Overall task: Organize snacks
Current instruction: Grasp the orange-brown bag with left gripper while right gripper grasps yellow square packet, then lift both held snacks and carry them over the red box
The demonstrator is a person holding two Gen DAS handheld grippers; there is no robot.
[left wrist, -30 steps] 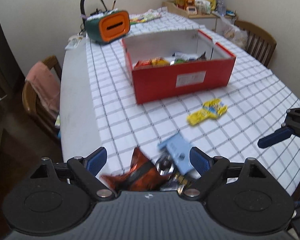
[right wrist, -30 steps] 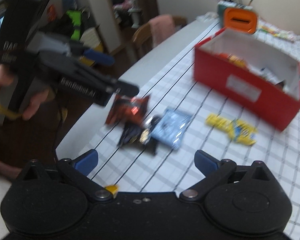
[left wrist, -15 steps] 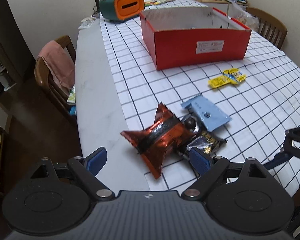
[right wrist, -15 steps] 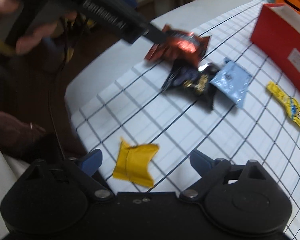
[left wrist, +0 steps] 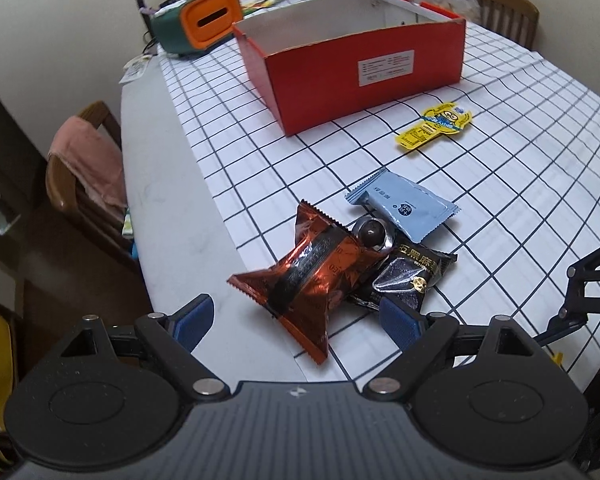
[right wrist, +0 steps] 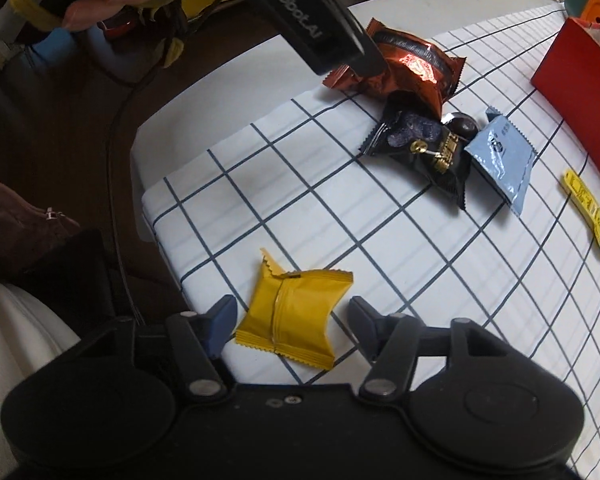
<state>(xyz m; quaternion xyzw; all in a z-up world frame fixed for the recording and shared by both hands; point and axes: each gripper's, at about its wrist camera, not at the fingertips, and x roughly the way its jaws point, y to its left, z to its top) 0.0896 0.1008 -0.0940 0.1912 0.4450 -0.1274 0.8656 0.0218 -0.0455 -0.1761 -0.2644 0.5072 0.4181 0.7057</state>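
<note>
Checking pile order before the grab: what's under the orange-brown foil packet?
The orange-brown foil packet overlaps the black packet and a dark round candy. The checked cloth lies beneath. Whatever else sits under it is covered.

White tabletop [left wrist: 160, 184], checked cloth [left wrist: 520, 184] over it. On cloth: red box [left wrist: 364, 68] mid-table; yellow strip packet [left wrist: 434, 126] beside it; orange [left wrist: 320, 276], black [left wrist: 408, 276], blue [left wrist: 408, 210] packets clustered near cloth edge; yellow packet [right wrist: 296, 316] at near corner.

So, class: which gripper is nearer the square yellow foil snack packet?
Right. The right gripper straddles the yellow packet, jaws closing around it; the left gripper is over the orange foil packet.
</note>
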